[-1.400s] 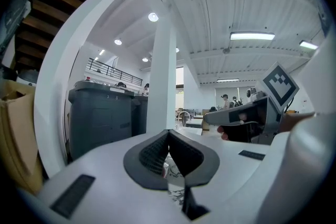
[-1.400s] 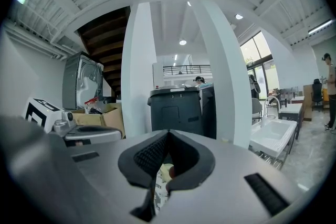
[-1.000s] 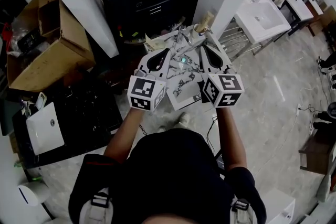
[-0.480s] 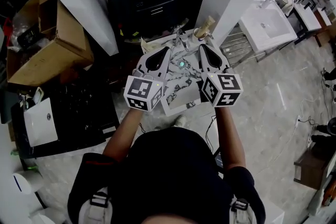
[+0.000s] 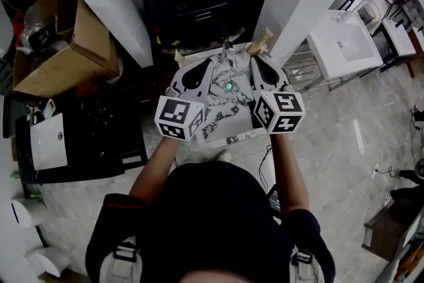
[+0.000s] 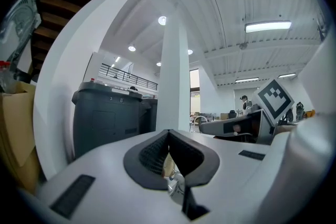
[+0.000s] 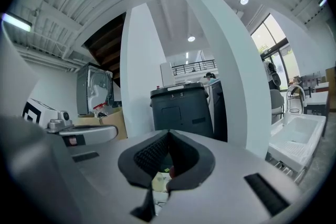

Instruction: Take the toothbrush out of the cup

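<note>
As both the left tool (image 6: 168, 134) and the right tool (image 7: 169, 135) are closed tight on nothing, I judge this the approach. What I take for the cup (image 5: 260, 40) stands at one o'clock on the surface (image 5: 222, 122). I cannot pick out the toothbrush. Next, one tool must open and reach there.

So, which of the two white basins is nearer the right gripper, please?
The upper-right basin; the other basin lies far off at the left edge.
</note>
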{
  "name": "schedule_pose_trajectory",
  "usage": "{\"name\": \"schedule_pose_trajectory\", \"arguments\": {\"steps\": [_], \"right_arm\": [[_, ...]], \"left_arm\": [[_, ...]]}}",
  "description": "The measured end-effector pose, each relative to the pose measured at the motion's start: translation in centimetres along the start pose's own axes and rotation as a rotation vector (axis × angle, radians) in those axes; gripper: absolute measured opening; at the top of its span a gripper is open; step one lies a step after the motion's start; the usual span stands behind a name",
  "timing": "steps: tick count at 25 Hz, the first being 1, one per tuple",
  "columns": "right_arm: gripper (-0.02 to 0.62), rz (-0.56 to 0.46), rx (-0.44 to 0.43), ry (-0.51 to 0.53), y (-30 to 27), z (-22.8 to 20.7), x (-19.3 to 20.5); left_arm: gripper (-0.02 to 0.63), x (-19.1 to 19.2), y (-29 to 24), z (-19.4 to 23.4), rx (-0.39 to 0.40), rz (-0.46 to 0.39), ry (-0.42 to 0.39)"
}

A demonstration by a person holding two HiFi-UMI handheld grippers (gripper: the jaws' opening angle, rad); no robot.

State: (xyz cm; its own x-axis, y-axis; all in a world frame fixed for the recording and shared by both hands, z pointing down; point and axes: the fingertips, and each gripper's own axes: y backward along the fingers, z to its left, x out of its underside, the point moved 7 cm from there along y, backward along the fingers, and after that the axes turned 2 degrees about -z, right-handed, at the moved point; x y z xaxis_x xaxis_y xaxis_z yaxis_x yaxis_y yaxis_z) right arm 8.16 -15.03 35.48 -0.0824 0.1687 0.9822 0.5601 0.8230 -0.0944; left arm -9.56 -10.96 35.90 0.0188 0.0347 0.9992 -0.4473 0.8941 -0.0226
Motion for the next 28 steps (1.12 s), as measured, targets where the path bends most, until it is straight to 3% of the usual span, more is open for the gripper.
{"name": "schedule_pose_trajectory", "arguments": {"steps": [11, 16, 28], "right_arm": [[0.034, 0.033, -0.065, -0.021, -2.6, -1.0, 1.0], [0.034, 0.054, -0.076, -0.02, -4.3, -0.5, 1.7], [0.034, 0.139, -0.056, -0.032, -8.3, 0.2, 3.8]], "left_arm": [[0.011, 2.1, -0.2, 1.2, -0.06, 0.069, 0.016], [0.011, 3.3, -0.3, 3.4, -0.08, 0.09, 0.064], [0.012, 6.2, -1.7, 7.9, -0.045, 0.182, 0.091]]}}
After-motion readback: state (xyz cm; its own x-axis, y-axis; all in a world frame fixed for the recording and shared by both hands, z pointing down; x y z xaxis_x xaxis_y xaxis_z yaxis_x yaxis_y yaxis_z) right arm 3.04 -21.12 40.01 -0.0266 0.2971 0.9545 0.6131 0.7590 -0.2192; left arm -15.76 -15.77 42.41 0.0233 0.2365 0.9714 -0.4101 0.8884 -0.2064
